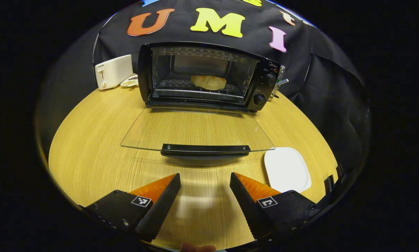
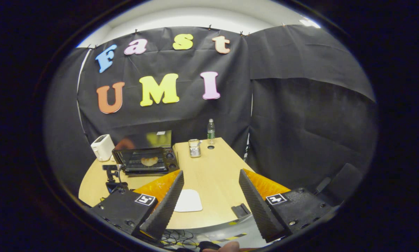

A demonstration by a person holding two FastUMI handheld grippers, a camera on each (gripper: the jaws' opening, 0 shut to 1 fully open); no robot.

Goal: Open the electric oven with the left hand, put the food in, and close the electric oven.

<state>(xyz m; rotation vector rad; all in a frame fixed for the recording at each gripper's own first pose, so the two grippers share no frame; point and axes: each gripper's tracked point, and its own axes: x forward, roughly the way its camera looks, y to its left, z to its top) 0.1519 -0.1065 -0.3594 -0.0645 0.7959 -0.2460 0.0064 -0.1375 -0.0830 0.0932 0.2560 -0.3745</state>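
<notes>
We see the electric oven [image 1: 202,75] standing at the far edge of the table [image 1: 90,150], its glass door [image 1: 195,127] folded down flat toward us, with the black handle [image 1: 205,149] on its near rim. The food [image 1: 208,82], a pale bun or pastry as far as the glare lets us judge, lies on the rack inside. The left gripper [image 1: 205,196] hovers just before the handle, fingers spread and holding nothing. A white plate [image 1: 287,168] sits near the table's right edge, a white toaster [image 1: 113,71] at the far left corner. In the right gripper view, the right gripper [image 2: 211,196] hangs released, well back from the table's near edge.
</notes>
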